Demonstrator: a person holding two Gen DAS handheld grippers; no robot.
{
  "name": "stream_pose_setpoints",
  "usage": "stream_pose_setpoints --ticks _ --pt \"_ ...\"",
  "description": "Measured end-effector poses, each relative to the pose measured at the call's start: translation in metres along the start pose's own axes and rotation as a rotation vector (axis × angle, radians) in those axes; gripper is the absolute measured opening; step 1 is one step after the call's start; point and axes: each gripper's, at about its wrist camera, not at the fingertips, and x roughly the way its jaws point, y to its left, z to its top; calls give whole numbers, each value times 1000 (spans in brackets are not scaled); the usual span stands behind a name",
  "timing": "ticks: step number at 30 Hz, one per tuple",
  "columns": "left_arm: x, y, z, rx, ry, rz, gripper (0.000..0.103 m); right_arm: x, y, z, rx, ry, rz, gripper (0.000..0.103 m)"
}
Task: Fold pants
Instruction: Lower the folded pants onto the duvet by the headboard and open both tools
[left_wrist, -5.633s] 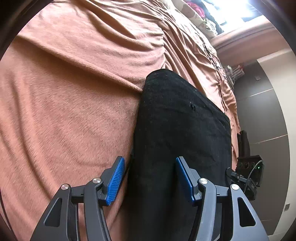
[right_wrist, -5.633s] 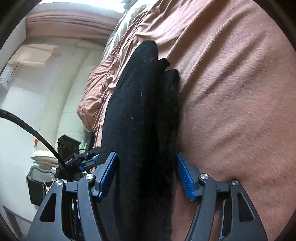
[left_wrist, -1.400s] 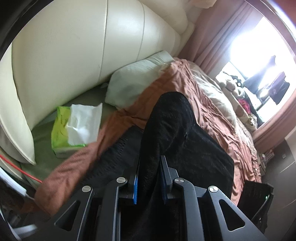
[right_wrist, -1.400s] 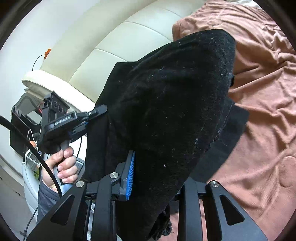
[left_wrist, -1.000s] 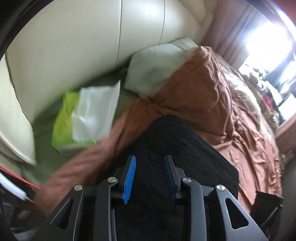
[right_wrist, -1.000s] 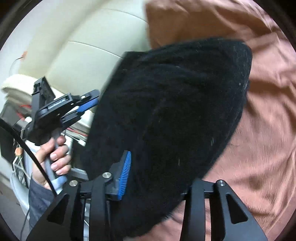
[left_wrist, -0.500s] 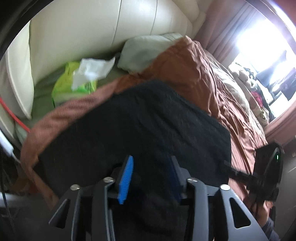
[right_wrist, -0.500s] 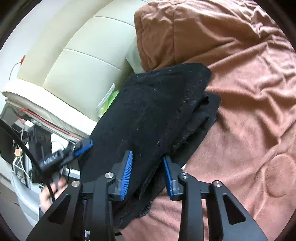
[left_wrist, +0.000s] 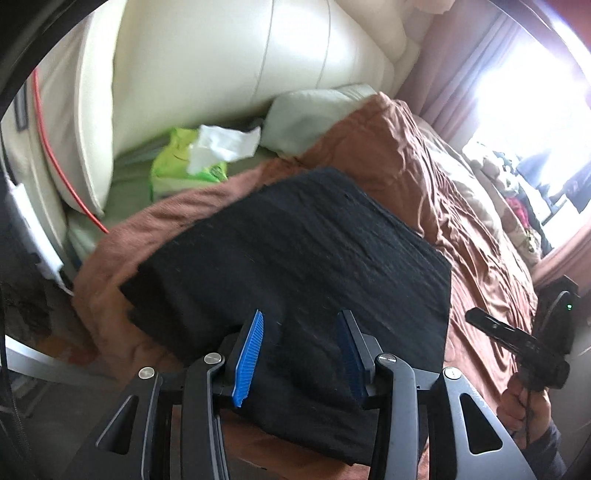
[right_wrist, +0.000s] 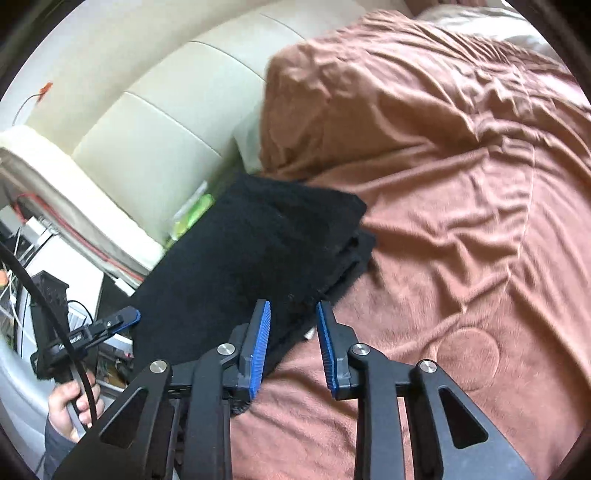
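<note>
The black pants (left_wrist: 295, 251) lie folded in a flat stack on the brown blanket (left_wrist: 399, 158), near the bed's head end. My left gripper (left_wrist: 299, 354) hovers over their near edge with its blue pads apart, open and pressing on nothing. In the right wrist view the pants (right_wrist: 258, 243) sit just ahead and to the left. My right gripper (right_wrist: 291, 343) is above the blanket (right_wrist: 461, 192) by the stack's corner; its jaws are closing, with no cloth pinched between them. Each view shows the other gripper held in a hand at its edge.
A cream padded headboard (left_wrist: 221, 55) rises behind the pants. A green tissue pack (left_wrist: 184, 162) and a pale pillow (left_wrist: 310, 114) lie beside it. A red cable (left_wrist: 55, 147) and clutter sit off the bed's left edge. Wrinkled blanket stretches toward the bright window (left_wrist: 535, 110).
Both grippers let go of the raised pants, which now lie flat and folded on the blanket. The left gripper drew back and opened; the right lifted clear and narrowed its jaws.
</note>
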Motion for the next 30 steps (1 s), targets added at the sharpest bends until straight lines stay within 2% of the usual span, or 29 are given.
stream_pose_setpoints --ticks 3,8,10,16,17,20,26,30 --pt "2 3 6 15 -2 32 44 1 3 3 -45 -10 21 23" --pt "9 9 13 26 -14 61 44 20 15 7 -128 -10 1 22" --pt "14 12 15 37 -15 98 44 30 14 9 -140 0 -10 20" --pt "35 19 14 61 39 184 43 48 6 17 -172 -25 -58 19" --pt "37 21 13 56 44 187 43 52 1 19 -164 -25 -64 19" --pt "43 25 8 47 51 202 42 67 -10 18 -166 13 -102 6" --pt "43 17 3 75 41 244 42 74 -16 5 -193 44 -163 6" --pt "34 7 -1 77 30 205 42 63 -7 5 -203 58 -163 6"
